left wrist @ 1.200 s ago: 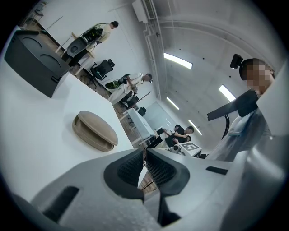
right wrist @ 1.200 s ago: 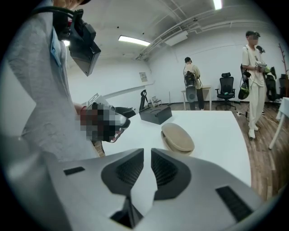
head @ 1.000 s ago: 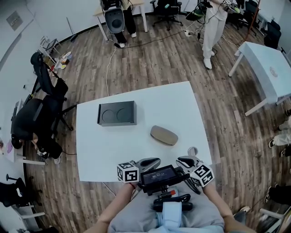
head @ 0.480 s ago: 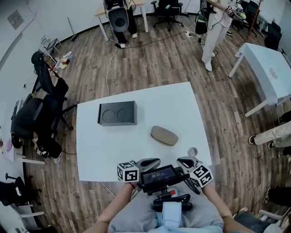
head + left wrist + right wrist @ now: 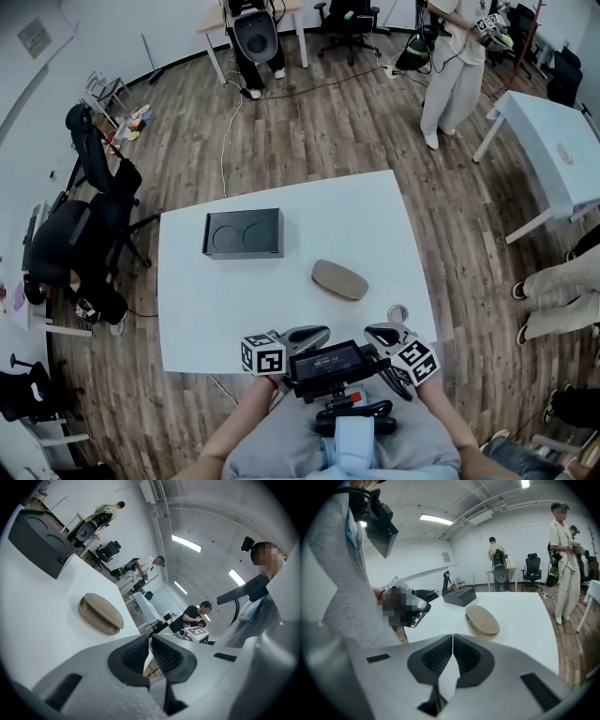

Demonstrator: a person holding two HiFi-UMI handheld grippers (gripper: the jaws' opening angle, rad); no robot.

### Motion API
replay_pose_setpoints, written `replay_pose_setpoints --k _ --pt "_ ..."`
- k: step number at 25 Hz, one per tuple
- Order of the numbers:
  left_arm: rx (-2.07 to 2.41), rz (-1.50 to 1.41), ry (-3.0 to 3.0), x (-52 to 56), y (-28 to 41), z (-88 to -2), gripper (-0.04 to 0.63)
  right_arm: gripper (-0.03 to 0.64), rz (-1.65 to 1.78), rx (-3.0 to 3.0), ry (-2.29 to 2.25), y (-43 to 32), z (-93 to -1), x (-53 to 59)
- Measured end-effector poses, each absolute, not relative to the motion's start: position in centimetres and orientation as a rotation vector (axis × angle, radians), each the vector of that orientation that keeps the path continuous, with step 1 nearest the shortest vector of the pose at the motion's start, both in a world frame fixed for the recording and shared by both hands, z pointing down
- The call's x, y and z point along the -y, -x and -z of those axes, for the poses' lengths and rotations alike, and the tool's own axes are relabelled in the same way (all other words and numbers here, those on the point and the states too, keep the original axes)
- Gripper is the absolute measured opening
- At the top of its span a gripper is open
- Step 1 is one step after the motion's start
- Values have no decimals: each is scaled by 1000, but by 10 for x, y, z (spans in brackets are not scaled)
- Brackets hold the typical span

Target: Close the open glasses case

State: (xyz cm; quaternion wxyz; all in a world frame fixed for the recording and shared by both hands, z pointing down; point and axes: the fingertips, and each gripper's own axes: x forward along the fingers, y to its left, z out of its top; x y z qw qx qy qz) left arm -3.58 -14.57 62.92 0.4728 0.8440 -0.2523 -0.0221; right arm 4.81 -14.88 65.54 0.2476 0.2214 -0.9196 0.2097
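A white table [image 5: 216, 309] stands on a wood floor [image 5: 328, 122], and the glasses case [image 5: 339, 279] lies on it right of the middle, nearer the near edge than the far one. The case is tan and oval, flat on the tabletop. Its lid is down over the base, with only a thin seam showing between the two. A black box [image 5: 242, 232] with two round hollows in its top sits well apart from the case, to the far left. Both grippers are held at the near edge of the table, side by side, pointing toward the case but apart from it. The left gripper [image 5: 319, 332] has its jaws drawn together, the ribbed pads [image 5: 133, 653] meeting at the tips with nothing between them. The right gripper [image 5: 375, 331] is the same, its jaws closed tip to tip and empty. The case lies just beyond it and slightly to its right in the right gripper view. A second white table [image 5: 553, 141] stands at the far right, and a person [image 5: 450, 66] stands on the floor near it.
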Motion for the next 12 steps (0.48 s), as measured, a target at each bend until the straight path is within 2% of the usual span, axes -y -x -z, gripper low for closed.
replay_pose_setpoints --k 12 --pt "611 42 -2060 148 35 -630 20 34 -584 2509 -601 -48 -655 151"
